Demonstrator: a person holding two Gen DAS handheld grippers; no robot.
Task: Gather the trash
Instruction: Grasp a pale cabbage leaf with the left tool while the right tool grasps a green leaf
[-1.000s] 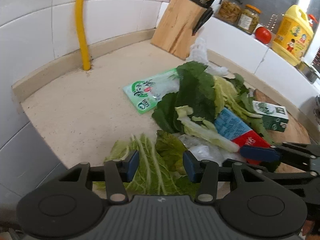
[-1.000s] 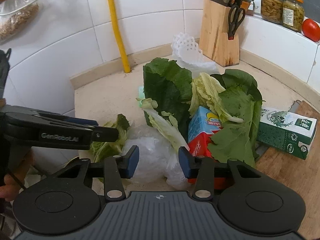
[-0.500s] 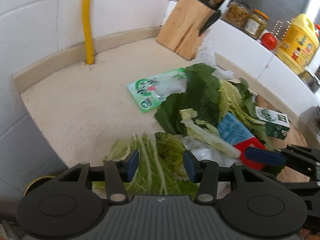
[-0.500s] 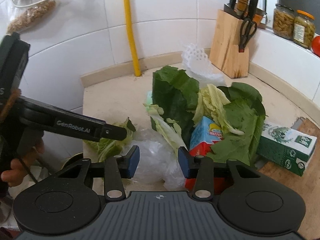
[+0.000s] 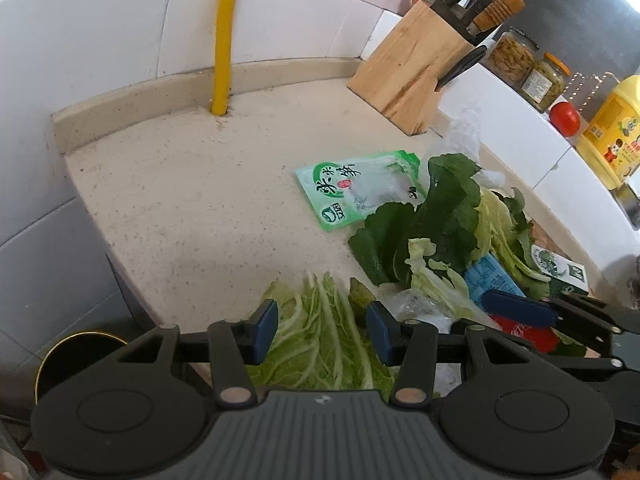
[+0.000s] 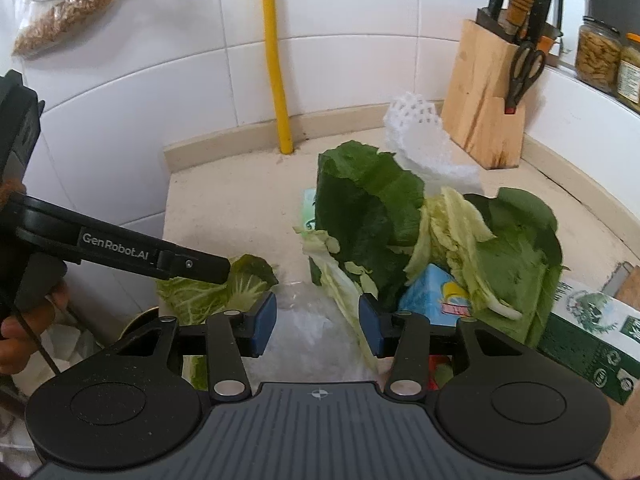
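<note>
Trash pile on the surface (image 5: 192, 208), in front of the knife block (image 6: 486, 108): dark and pale cabbage leaves (image 6: 372, 216), crumpled clear plastic (image 6: 308, 320), blue-red carton (image 6: 436, 292), green packet (image 5: 360, 186). Left claw (image 5: 322, 330) released over a pale leaf; right claw (image 6: 317, 328) opening over the plastic, grasping nothing.

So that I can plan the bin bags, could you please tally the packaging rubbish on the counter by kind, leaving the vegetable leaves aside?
Cartons: 2, the blue-and-red carton and the green carton
Printed plastic pouch: 1
Clear plastic bag: 1
White foam net: 1
Total: 5
</note>
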